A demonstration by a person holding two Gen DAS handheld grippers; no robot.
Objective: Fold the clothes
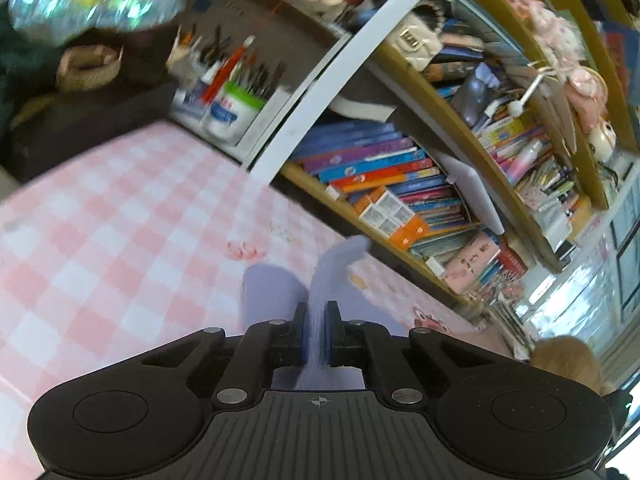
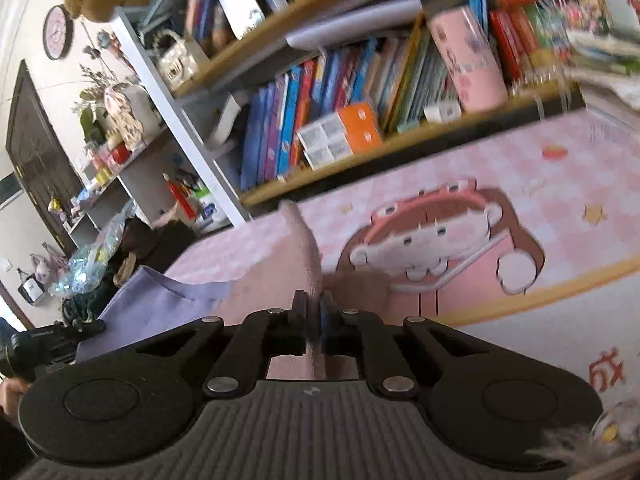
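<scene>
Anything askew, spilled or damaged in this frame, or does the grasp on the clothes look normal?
Nothing stands out. The left gripper is shut on lavender fabric, and the right gripper is shut on pink fabric, both above the pink checked cover. The bookshelf is crowded, but nothing has visibly spilled.

Two grippers, one lavender cloth, one pink cloth, one wall clock

Open pink checked bench ahead and to the left — bare, passable; hemmed at the far edge by a bookshelf crammed with books, close behind the bench; white upright post beside it; pen tubs and dark clutter blocking the far left corner.
</scene>
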